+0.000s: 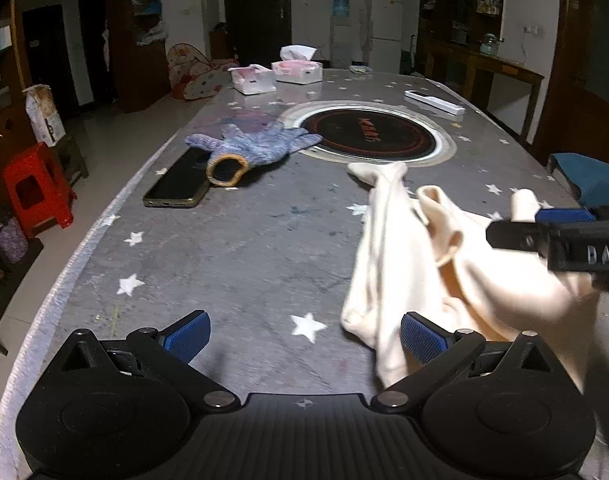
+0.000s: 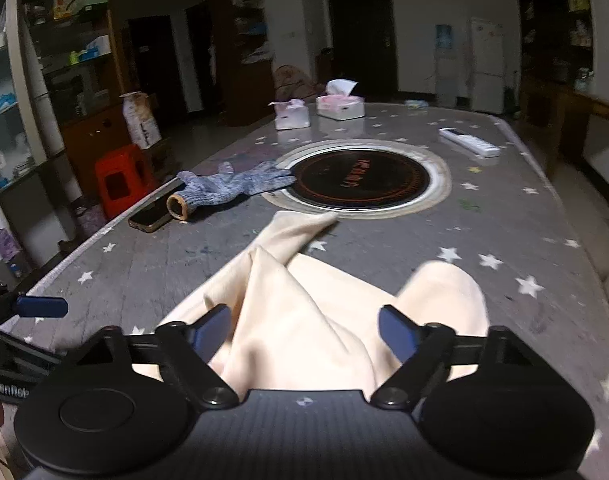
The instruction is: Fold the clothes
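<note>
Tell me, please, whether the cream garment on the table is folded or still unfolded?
Unfolded. The cream garment lies crumpled in loose ridges on the table, one narrow end trailing toward the round black hob; no flat, squared edges show.

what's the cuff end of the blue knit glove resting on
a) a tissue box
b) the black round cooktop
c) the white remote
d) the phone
d) the glove's orange-rimmed cuff lies over the near corner of the dark phone, while its fingers point toward the round cooktop; the tissue boxes and the remote sit farther back on the table.
</note>
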Demonstrator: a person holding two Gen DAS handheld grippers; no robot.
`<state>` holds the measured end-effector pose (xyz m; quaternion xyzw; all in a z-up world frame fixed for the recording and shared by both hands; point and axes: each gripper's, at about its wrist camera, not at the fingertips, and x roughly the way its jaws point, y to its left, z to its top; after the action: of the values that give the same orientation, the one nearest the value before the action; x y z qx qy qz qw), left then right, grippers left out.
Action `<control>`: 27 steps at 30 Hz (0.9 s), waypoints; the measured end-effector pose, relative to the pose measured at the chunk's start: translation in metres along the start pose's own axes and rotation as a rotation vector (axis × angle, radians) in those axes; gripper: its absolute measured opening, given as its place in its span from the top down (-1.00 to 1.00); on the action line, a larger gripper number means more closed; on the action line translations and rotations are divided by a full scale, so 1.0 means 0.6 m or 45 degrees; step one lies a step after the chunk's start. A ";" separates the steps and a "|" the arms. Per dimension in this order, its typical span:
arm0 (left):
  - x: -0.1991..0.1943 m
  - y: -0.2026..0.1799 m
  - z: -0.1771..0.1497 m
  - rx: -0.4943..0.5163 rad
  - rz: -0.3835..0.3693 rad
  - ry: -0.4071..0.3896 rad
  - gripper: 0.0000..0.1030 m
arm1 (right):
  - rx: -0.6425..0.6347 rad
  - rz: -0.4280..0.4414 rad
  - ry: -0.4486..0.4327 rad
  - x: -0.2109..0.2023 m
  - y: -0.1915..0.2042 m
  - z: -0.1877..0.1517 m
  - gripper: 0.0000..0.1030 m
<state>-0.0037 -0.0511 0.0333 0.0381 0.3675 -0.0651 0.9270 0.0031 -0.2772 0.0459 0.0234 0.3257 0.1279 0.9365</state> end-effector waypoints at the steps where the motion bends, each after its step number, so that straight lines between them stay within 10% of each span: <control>1: 0.002 0.003 0.000 -0.001 0.008 -0.001 -1.00 | 0.001 0.017 0.008 0.009 -0.003 0.006 -0.40; 9: 0.021 0.016 0.006 -0.006 0.038 0.026 -1.00 | 0.001 0.147 0.088 0.079 -0.012 0.029 0.00; 16: 0.028 0.011 0.024 0.011 0.043 0.015 -1.00 | 0.031 0.182 0.096 0.093 -0.027 0.021 0.78; 27: 0.041 -0.040 0.083 0.163 -0.055 -0.080 -1.00 | 0.115 -0.119 -0.215 -0.072 -0.073 -0.011 0.85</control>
<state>0.0440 -0.0829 0.0520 0.0873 0.3341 -0.1096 0.9321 -0.0239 -0.3309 0.0612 0.0610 0.2518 0.0670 0.9635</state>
